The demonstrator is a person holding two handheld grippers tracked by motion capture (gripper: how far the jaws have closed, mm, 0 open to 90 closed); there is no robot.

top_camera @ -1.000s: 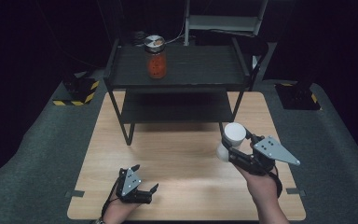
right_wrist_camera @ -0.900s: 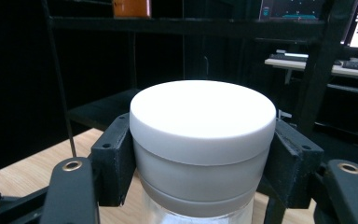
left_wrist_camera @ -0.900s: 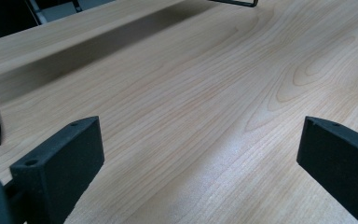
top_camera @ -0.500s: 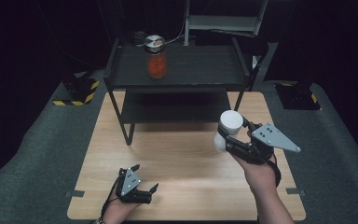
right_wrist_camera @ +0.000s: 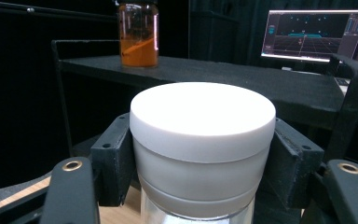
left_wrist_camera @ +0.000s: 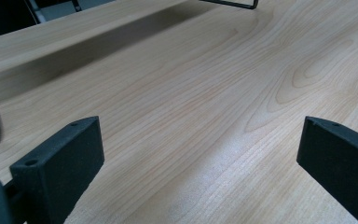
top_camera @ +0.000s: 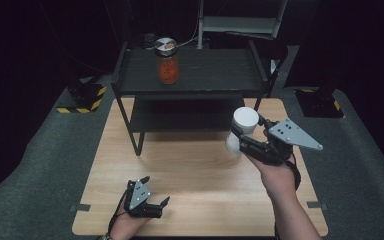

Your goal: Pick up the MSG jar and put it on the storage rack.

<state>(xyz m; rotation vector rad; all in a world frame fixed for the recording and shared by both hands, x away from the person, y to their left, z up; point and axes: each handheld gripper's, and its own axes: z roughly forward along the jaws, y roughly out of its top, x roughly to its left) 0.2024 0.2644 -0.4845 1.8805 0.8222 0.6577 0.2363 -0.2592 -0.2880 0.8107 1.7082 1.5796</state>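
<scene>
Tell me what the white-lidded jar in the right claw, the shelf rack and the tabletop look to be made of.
White-lidded jar: matte white lid, probably plastic, smooth with no glare; the body below looks clear, glass or plastic, hard to say. Shelf rack: thin black frame, likely painted metal, with dull dark boards. Tabletop: pale wood or wood-look laminate, grain lines and a soft sheen. The right claw clamps the jar's lid.

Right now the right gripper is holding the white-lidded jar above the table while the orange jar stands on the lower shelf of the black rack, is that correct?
Not quite: the orange jar stands on the top shelf of the black rack, as the high view shows. The rest holds: the right gripper holds the white-lidded jar above the table.
</scene>
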